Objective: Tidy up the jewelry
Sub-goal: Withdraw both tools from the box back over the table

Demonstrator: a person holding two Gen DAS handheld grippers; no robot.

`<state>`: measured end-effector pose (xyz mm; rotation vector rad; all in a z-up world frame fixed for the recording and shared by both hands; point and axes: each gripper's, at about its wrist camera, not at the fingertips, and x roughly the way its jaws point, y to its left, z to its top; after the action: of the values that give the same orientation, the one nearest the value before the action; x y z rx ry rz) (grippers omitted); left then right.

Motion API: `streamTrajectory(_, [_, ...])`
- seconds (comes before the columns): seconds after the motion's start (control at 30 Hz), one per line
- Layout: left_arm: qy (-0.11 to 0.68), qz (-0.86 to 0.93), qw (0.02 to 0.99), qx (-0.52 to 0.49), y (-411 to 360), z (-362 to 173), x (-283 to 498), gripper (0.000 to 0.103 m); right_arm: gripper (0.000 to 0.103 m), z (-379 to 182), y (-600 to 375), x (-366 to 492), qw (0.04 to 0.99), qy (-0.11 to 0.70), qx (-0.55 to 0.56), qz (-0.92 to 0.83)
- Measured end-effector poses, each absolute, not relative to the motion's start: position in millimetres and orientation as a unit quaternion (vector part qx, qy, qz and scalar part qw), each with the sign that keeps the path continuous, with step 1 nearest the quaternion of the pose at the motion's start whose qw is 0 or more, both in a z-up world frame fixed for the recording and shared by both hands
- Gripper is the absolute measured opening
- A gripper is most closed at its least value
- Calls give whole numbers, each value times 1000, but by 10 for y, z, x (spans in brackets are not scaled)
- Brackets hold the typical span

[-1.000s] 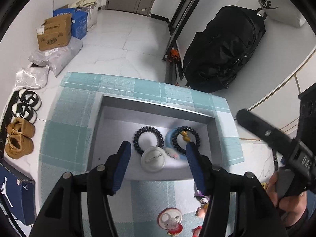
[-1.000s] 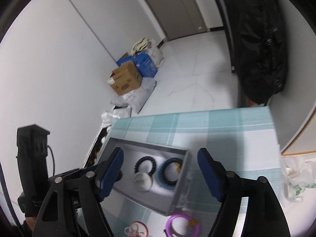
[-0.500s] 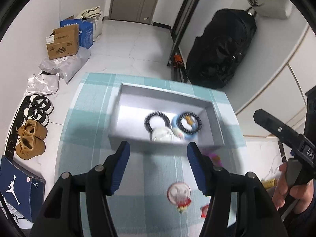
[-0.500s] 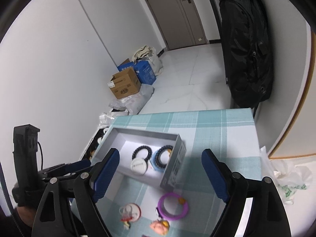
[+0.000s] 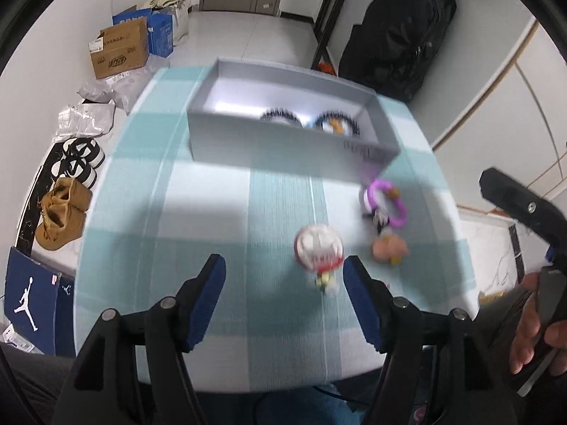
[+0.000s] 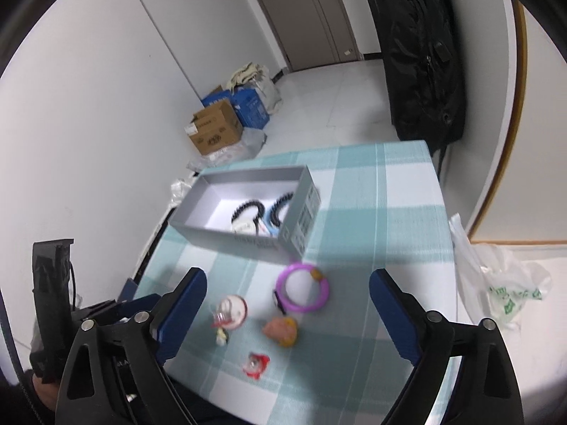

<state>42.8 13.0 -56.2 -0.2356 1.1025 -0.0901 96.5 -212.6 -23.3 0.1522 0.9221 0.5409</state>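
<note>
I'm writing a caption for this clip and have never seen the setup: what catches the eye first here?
The grey box at the far side of the teal checked tablecloth, with dark coiled hair ties inside, draws the eye first. In front of it, loose on the cloth, lie a purple ring, a white and red round charm and a pinkish trinket. Both the left gripper and the right gripper hang above them, open and empty.

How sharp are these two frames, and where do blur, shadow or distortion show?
Left wrist view: motion blur smears the round badge and purple ring; a shadow lies in front of the grey box. Right wrist view: milder blur on the same trinkets. Both views: fisheye bending, dark corners.
</note>
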Motion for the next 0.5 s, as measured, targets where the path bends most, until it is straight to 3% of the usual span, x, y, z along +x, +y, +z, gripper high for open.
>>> streamTrajectory(0.5, [547, -56, 831, -81, -90, -721, 376, 64, 97, -416, -2153, 682, 851, 464, 50, 242])
